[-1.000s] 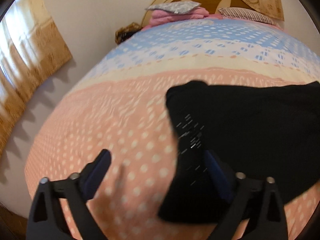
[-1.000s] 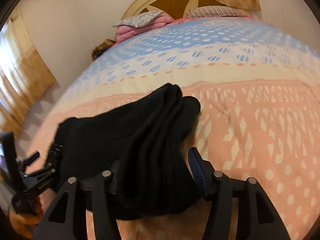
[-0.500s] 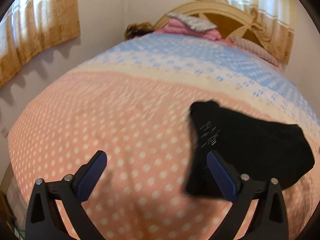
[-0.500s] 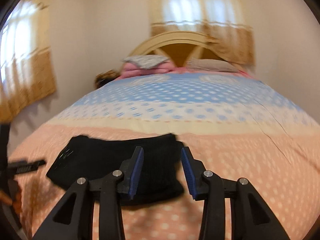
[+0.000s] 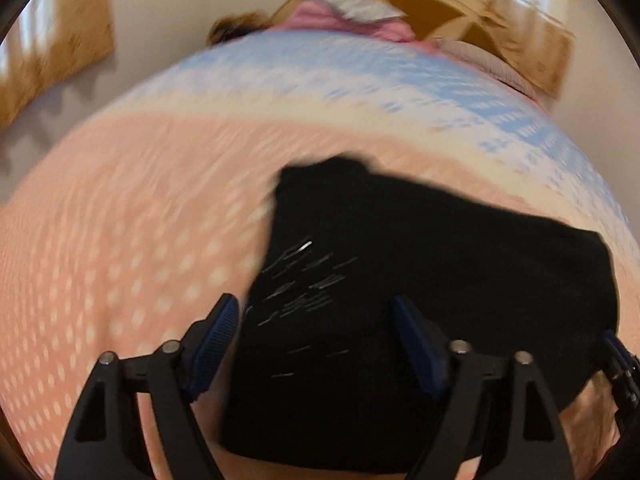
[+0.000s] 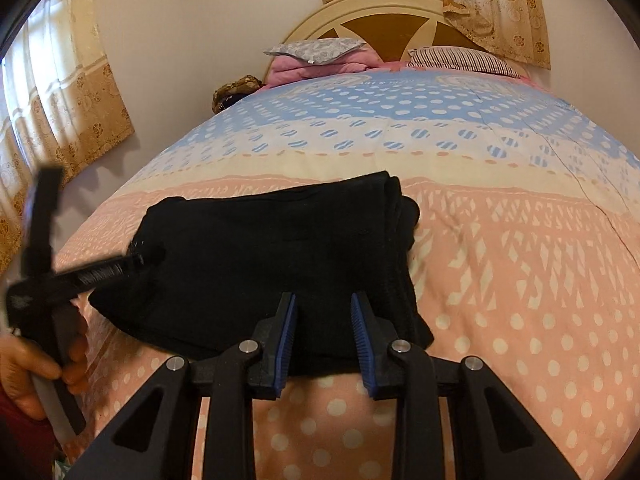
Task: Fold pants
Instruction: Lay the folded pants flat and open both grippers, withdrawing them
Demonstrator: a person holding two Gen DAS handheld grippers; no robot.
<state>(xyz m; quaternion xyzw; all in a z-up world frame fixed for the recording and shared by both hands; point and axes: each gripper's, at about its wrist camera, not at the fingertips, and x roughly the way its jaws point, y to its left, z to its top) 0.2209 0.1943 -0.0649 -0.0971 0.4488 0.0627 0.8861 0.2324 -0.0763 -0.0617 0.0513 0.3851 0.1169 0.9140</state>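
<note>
Black pants [image 6: 272,264] are seen folded on the dotted bedspread [image 6: 520,300]; their pale print is blurred, unreadable. Left gripper [image 5: 316,332] jaws, spread over the pants' print end, are closing, nothing clamped. Right gripper [image 6: 324,328] jaws, above the pants' near edge, are closing, nothing gripped.

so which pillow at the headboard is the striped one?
The striped pillow on the right, lying flat alone below the curtain. The other, a grey patterned pillow, sits left atop the pink folded bedding.

1 black folded pants [image 6: 276,248], 2 grippers, 2 curtains, 1 striped pillow [image 6: 464,59], 1 headboard [image 6: 384,20].
</note>
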